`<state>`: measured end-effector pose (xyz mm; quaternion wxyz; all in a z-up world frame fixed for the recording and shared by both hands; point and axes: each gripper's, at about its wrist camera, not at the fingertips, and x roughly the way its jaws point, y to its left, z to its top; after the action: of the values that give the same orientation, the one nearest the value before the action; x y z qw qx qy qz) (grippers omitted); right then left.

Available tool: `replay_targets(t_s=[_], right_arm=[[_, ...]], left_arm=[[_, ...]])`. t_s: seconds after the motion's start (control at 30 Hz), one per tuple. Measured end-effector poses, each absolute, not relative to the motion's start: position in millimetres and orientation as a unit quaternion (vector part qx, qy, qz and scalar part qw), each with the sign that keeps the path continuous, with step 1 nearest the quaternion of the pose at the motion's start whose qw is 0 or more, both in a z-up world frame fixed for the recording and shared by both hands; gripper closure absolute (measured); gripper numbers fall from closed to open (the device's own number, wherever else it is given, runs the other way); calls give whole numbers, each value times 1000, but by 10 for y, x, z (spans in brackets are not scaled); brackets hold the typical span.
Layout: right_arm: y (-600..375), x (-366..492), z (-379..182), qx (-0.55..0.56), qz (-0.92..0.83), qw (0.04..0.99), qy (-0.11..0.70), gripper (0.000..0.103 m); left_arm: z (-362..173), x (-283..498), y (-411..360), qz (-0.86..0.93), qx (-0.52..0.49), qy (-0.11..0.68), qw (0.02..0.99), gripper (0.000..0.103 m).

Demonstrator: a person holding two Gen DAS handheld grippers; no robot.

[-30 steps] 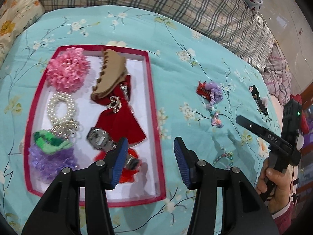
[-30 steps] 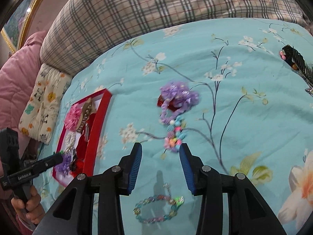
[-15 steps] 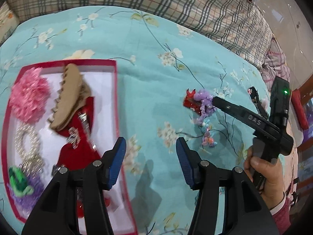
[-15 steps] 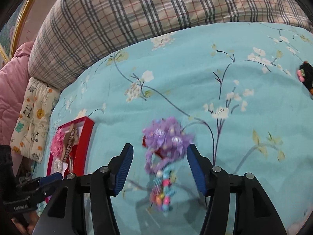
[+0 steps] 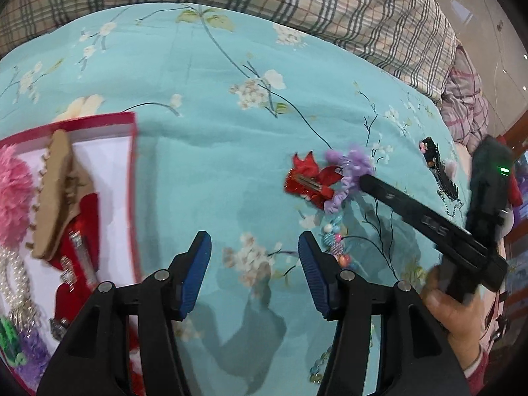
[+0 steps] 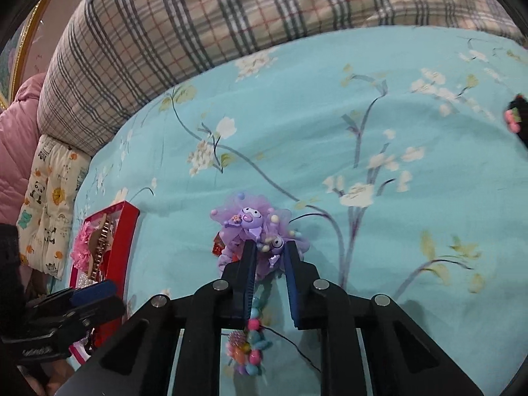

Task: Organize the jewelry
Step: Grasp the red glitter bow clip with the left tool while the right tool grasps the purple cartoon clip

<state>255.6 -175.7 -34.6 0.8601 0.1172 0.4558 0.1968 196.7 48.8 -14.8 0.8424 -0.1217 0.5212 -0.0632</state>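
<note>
A purple frilly hair tie [image 6: 255,227] with cartoon charms and a hanging string of coloured beads [image 6: 249,353] lies on the teal floral bedspread. My right gripper [image 6: 269,254] has closed its blue pads on the hair tie; it also shows in the left wrist view [image 5: 364,178]. A red bow clip [image 5: 308,181] lies against the purple tie [image 5: 351,166]. My left gripper [image 5: 254,264] is open and empty above the bedspread, between the red tray [image 5: 132,151] and the clip.
The red tray [image 6: 127,231] holds a pink flower tie [image 5: 13,191], a tan claw clip [image 5: 54,191], pearls and other pieces. A black comb clip [image 5: 440,171] lies at the right. A beaded bracelet [image 5: 318,368] lies near the front. Plaid bedding [image 6: 264,16] is behind.
My right gripper moved forward and closed on the purple hair tie. My left gripper swung right, away from the tray, staying open.
</note>
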Motion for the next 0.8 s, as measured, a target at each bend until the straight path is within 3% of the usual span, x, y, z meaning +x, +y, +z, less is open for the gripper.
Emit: replay_targets(t_s=[0.3,0.8], right_arm=[[-2150,2344,-87,127,173,876,431,91],[-2364,2254,-245,165,163,868,439,91]], left_arm=[[-320,2318,182,-79,-146,535,828,47],[-626,2640,-60,-61,-136,553,820,45]])
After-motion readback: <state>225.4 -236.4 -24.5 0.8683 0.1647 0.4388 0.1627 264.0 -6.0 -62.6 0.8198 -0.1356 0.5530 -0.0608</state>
